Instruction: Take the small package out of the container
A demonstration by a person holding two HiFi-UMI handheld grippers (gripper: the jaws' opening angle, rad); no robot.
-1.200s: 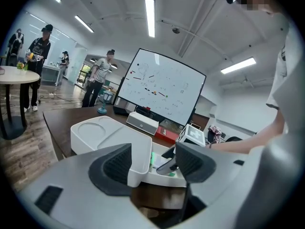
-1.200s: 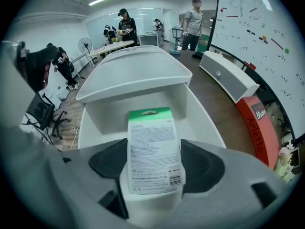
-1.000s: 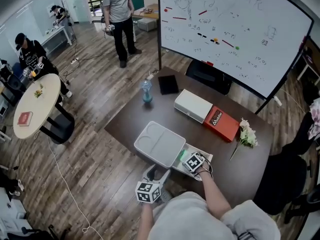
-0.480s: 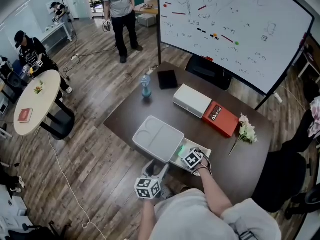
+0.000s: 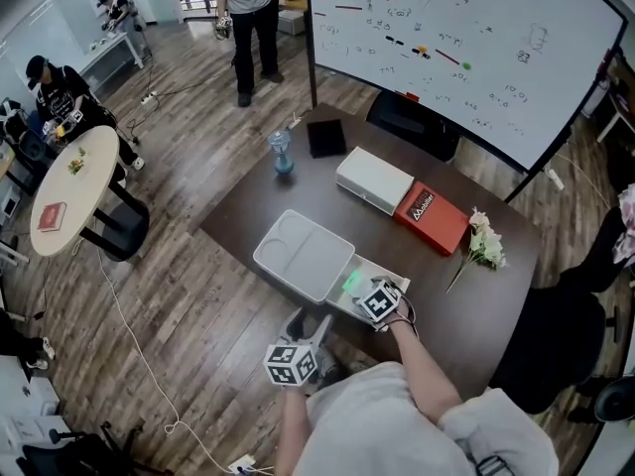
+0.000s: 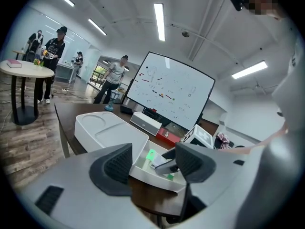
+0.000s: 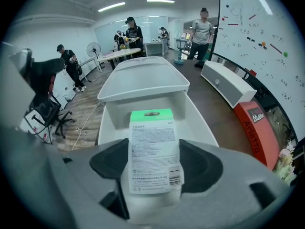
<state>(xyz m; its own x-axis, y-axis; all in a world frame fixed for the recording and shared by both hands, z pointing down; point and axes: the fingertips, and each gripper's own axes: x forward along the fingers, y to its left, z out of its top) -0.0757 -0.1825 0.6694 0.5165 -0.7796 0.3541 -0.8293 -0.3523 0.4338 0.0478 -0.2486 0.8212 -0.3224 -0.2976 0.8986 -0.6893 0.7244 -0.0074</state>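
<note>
The small package (image 7: pixel 153 151), a white printed card with a green top, sits between the pads of my right gripper (image 7: pixel 155 168), which press on its sides, over the open white container (image 7: pixel 114 123). In the head view the package's green end (image 5: pixel 350 284) shows just ahead of the right gripper (image 5: pixel 362 291), inside the container (image 5: pixel 392 278) at the table's near edge. The container's lid (image 5: pixel 303 256) lies flipped open to the left. My left gripper (image 5: pixel 306 327) hangs open and empty below the table edge, facing the container (image 6: pixel 157 178).
On the dark table (image 5: pixel 496 305) lie a white box (image 5: pixel 374 179), a red box (image 5: pixel 431 216), white flowers (image 5: pixel 483 246), a black item (image 5: pixel 325 138) and a blue bottle (image 5: pixel 282 152). A whiteboard (image 5: pixel 476 48) stands behind. People stand around a round table (image 5: pixel 69 191) at the left.
The head view has drifted a little. The right gripper stays in the container with the green-topped package at its tips; the left gripper has hardly moved.
</note>
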